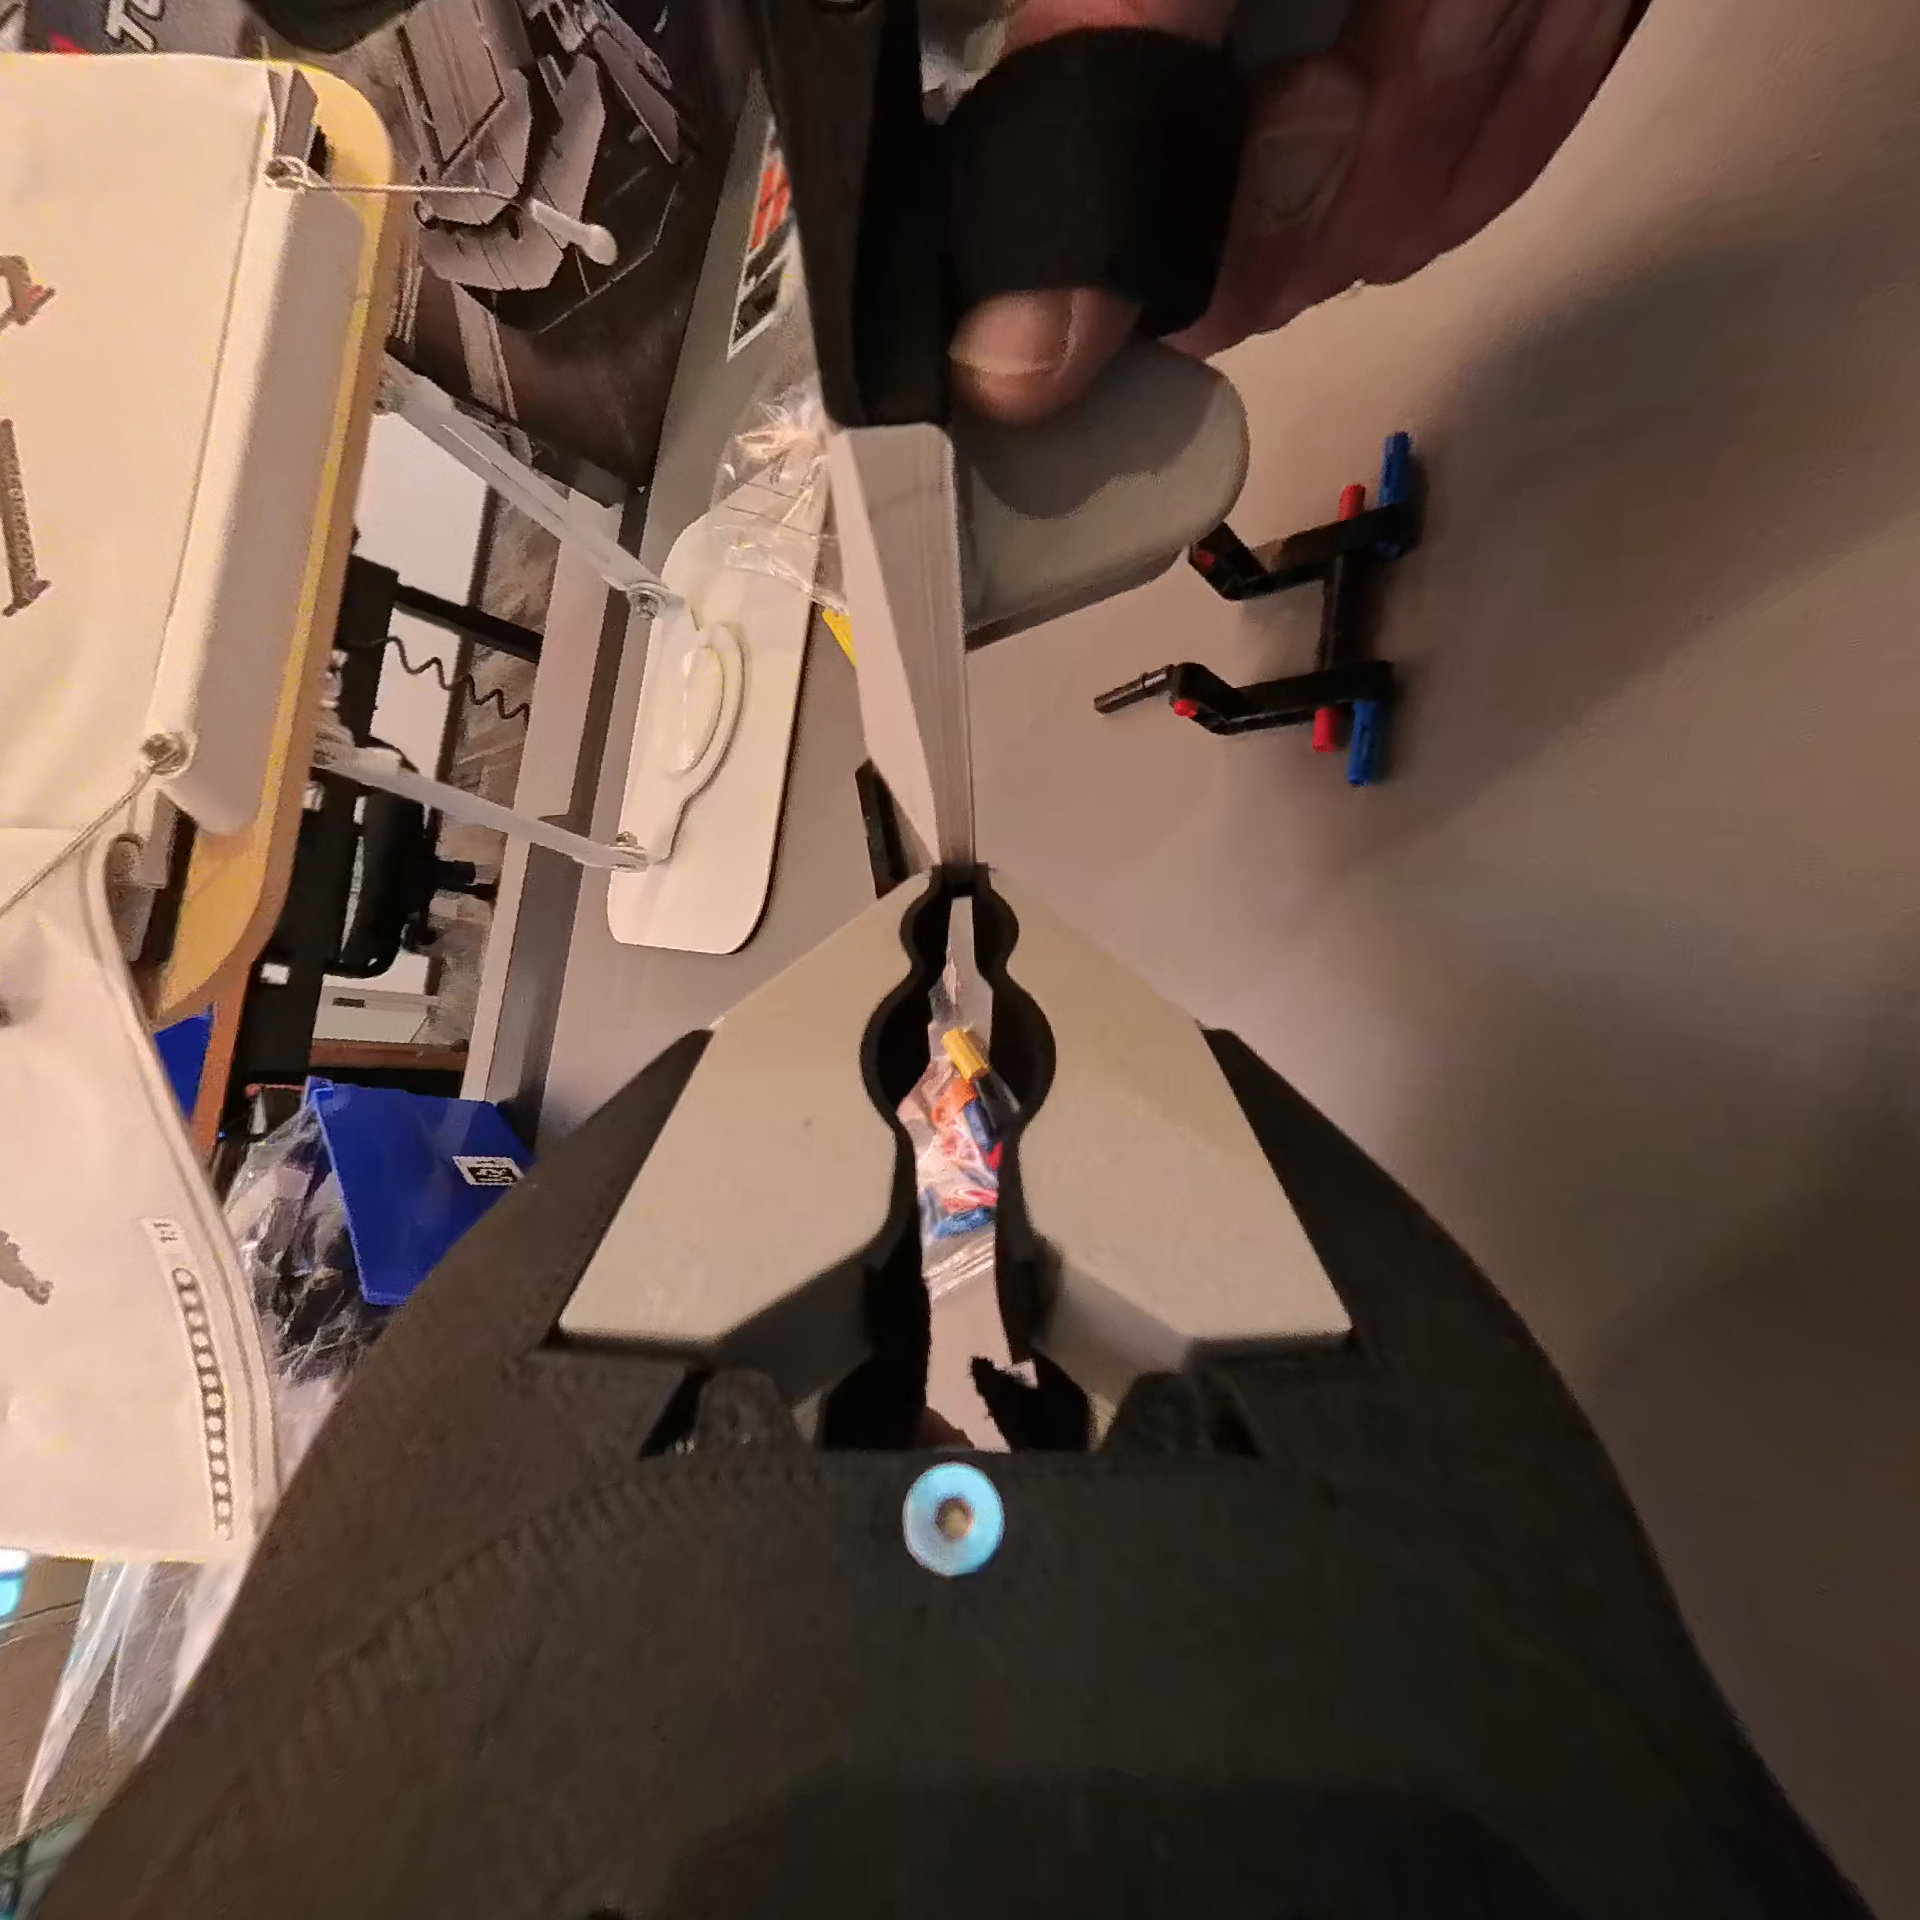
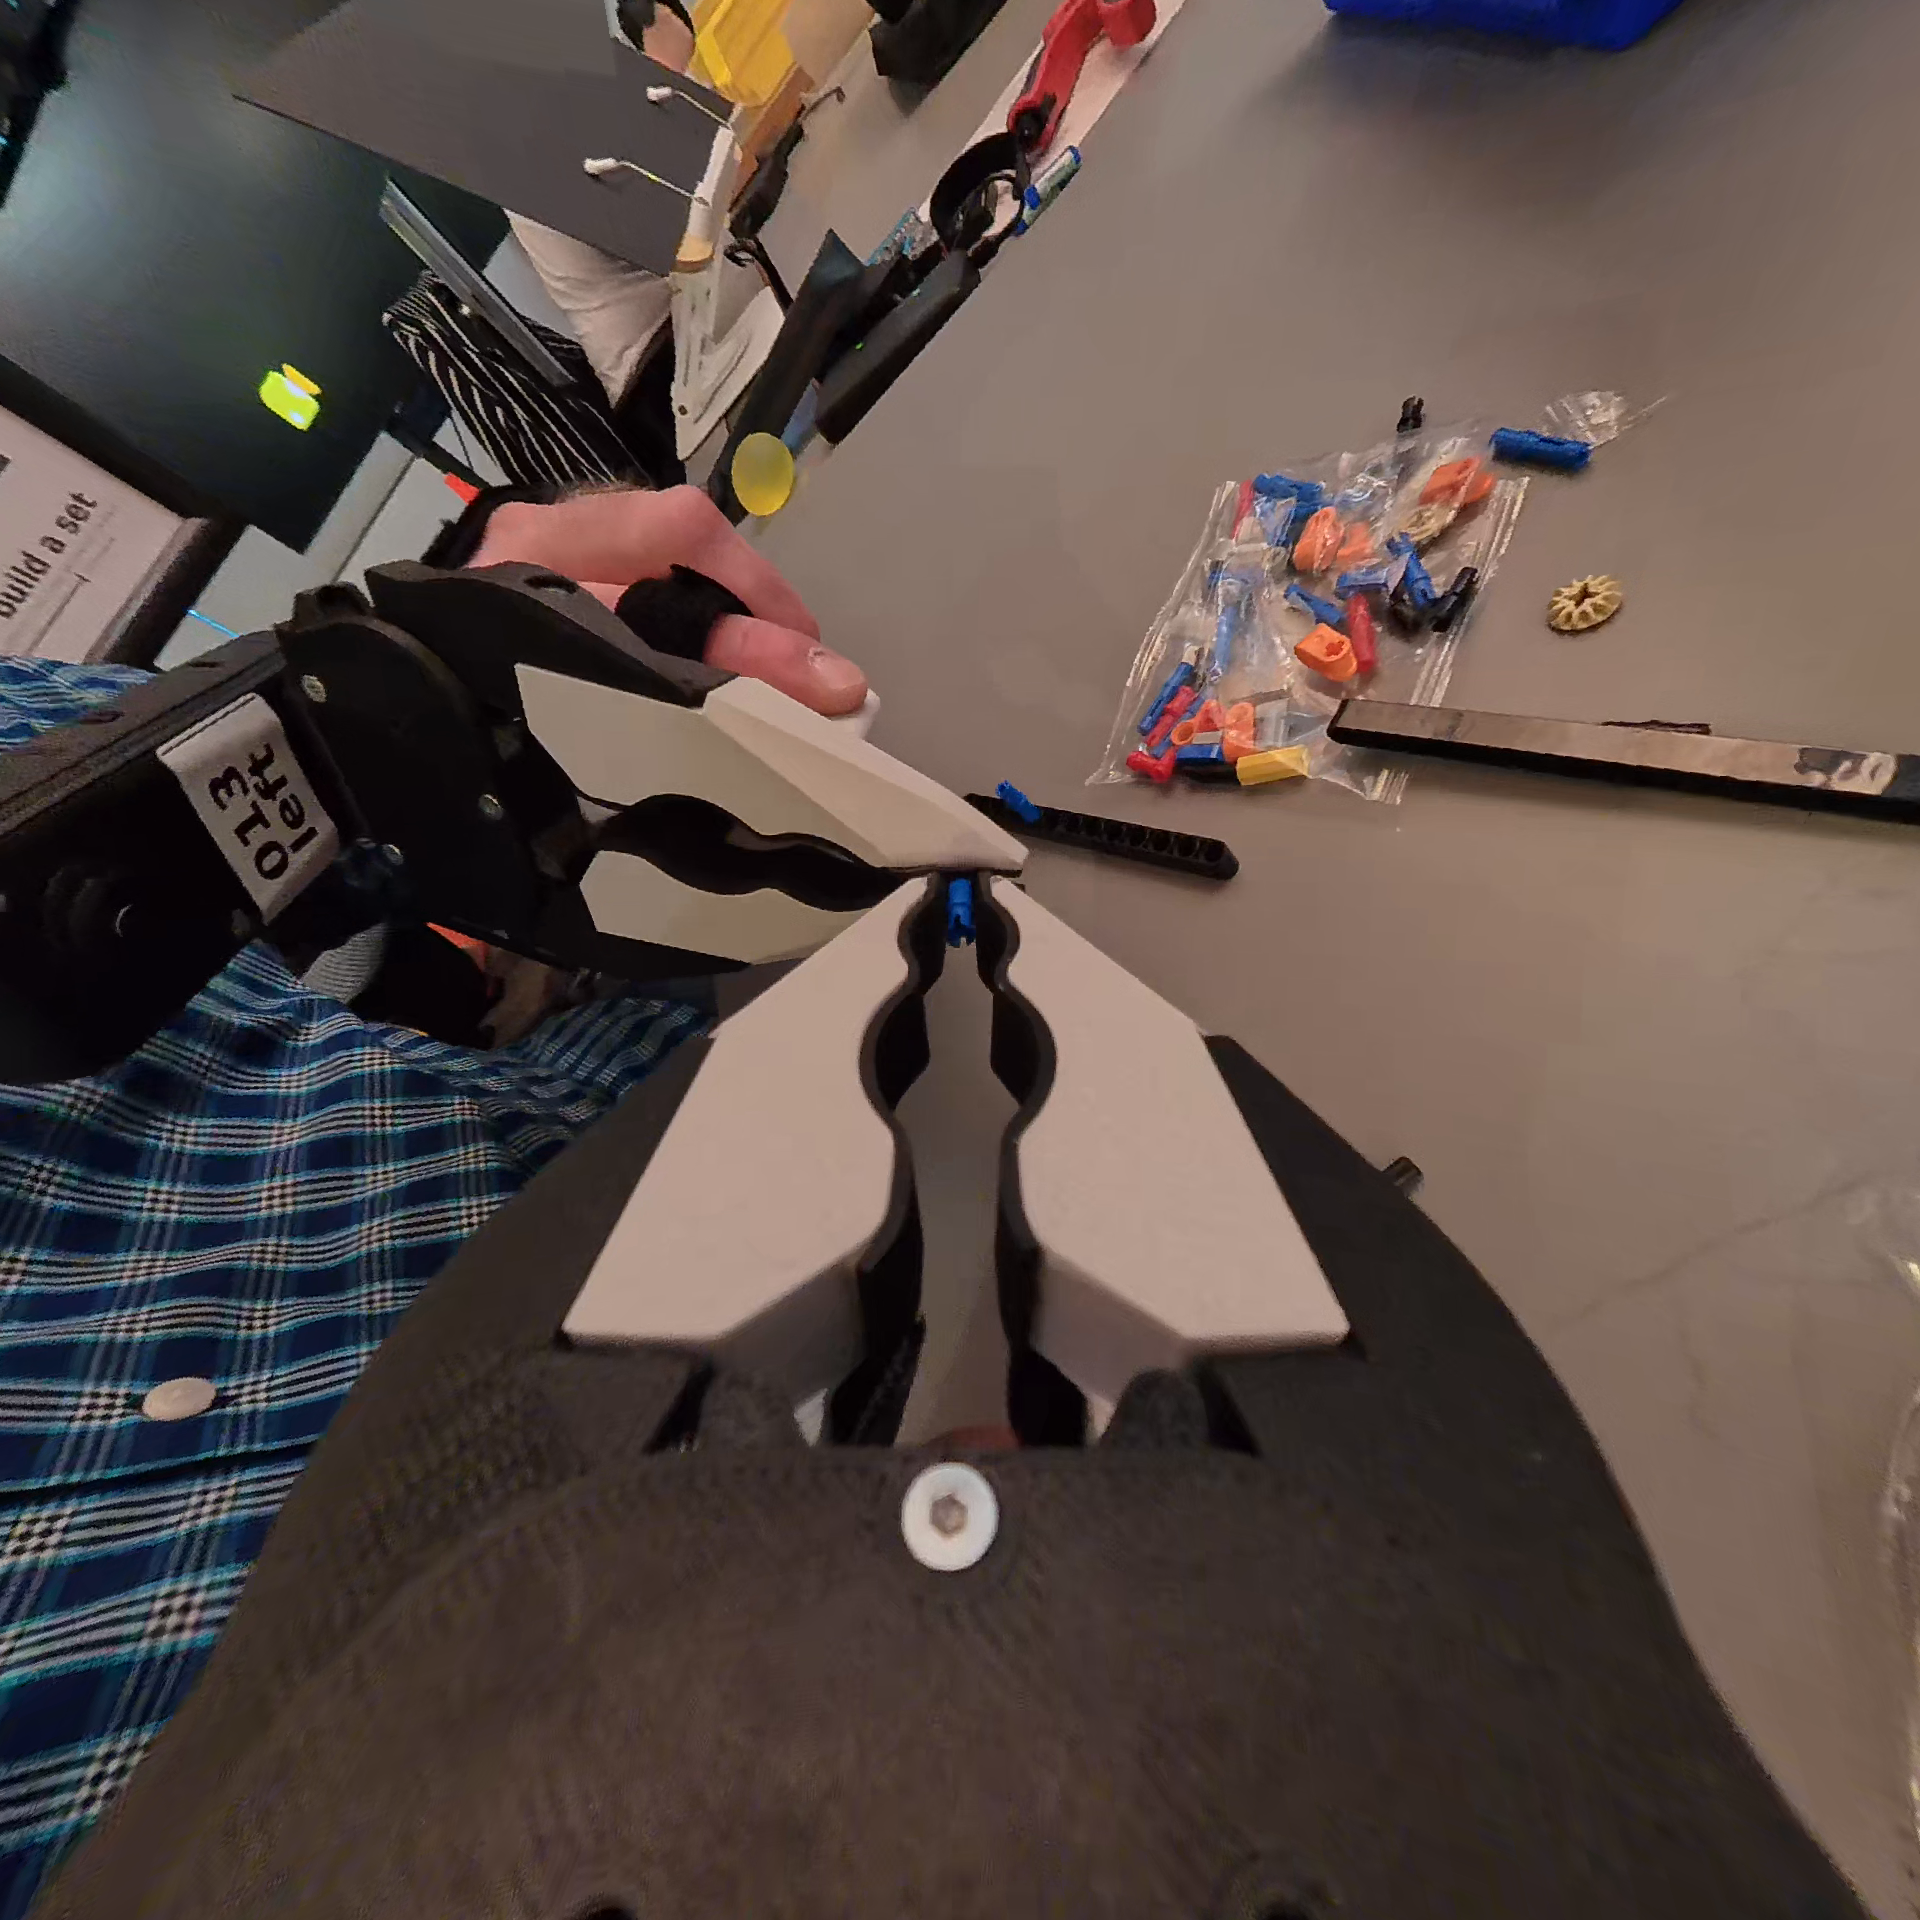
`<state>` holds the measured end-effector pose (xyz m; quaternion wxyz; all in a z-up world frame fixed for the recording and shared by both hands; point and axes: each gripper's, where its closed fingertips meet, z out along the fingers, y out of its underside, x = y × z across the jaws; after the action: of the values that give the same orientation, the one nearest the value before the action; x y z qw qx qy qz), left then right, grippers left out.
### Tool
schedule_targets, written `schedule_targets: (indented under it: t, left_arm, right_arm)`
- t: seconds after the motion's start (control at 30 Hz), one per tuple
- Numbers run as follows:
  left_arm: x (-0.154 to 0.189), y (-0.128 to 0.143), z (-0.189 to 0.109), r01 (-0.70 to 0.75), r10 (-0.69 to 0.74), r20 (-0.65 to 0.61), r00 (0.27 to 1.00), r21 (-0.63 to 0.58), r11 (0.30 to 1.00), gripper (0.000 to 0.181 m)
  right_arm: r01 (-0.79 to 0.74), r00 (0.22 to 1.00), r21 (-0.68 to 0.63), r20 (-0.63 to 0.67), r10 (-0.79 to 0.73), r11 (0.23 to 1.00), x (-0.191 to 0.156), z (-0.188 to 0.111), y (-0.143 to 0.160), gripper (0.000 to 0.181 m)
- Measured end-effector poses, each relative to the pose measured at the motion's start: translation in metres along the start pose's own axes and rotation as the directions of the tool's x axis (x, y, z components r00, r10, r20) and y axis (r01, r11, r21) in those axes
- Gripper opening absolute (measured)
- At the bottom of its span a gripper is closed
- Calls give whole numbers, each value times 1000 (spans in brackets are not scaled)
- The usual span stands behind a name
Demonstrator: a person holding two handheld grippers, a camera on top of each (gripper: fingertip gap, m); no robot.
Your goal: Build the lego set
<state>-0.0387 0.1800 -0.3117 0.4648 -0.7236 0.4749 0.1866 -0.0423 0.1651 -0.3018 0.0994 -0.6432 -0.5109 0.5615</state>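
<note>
Though lettered, white label point(image 2: 255, 821) on left gripper point(image 2: 1003, 862) left unquoted. Right gripper point(image 2: 961, 899) pinching blue pin point(image 2: 959, 906) — left's tips pressed together, touching at 12 o'clock. Parts bag point(image 2: 1314, 613) at 1 o'clock — black beam point(image 2: 1117, 831) nearer.

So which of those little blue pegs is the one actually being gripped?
The blue peg pinched at the right gripper tips. Other blue ones are in the plastic bag or loose on the table.

Office-like workroom: grey desk point(image 2: 1351, 260), dark monitor point(image 2: 187, 312), blue bin point(image 1: 416, 1174).
</note>
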Motion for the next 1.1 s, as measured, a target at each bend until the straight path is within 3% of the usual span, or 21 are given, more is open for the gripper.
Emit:
schedule_targets:
  t: [0.27,0.47,0.67,0.8,1.1]
  left_arm:
    - [-17,-10,-11,152,-155,25,988,102,983,12]
    - [-18,-19,-18,120,-123,11,992,171,978,3]
    - [-21,-24,-25,142,-144,-7,990,213,967,13]
    - [-18,-24,-23,125,-124,-18,992,201,971,2]
    - [-19,-22,-27,126,-127,-8,992,203,971,1]
  right_arm:
    - [-96,987,65,135,86,993,-10,-9,-13,2]
    - [-146,965,69,230,126,987,-19,-14,-18,2]
    - [-145,965,62,231,127,987,-18,-14,-18,2]
    - [-145,962,59,240,127,988,-21,-13,-18,2]
    - [-152,964,61,230,134,986,-18,-14,-19,9]
